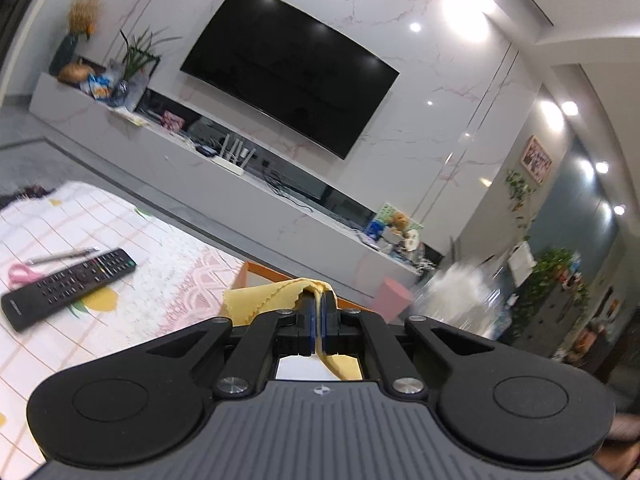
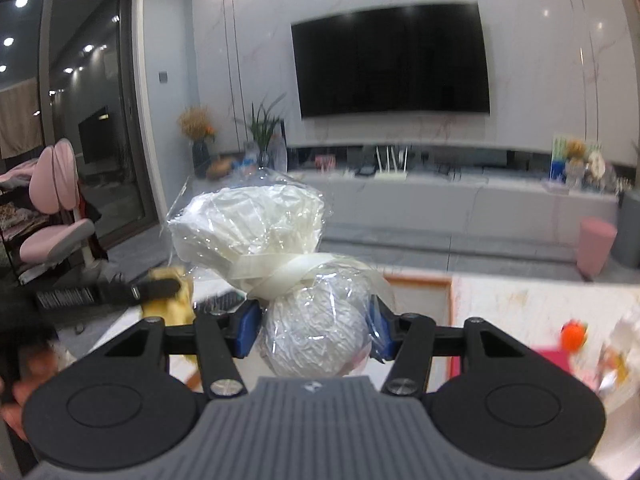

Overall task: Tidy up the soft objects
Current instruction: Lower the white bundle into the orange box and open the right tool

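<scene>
Recessed ceiling spotlights (image 1: 464, 12) are lighting the room evenly and brightly, blooming into white flares at upper right of the left wrist view. Their reflections are glinting on the glossy marble wall (image 1: 440, 92) and in the dark glass door (image 2: 60, 80) at far left. Fisheye distortion is bending the television (image 1: 288, 68) and wall lines toward the edges. The right wrist view is blurring overall; the orange object (image 2: 574, 334) at near right is smearing. Glare is sparkling on the clear plastic wrap (image 2: 316, 320).
</scene>
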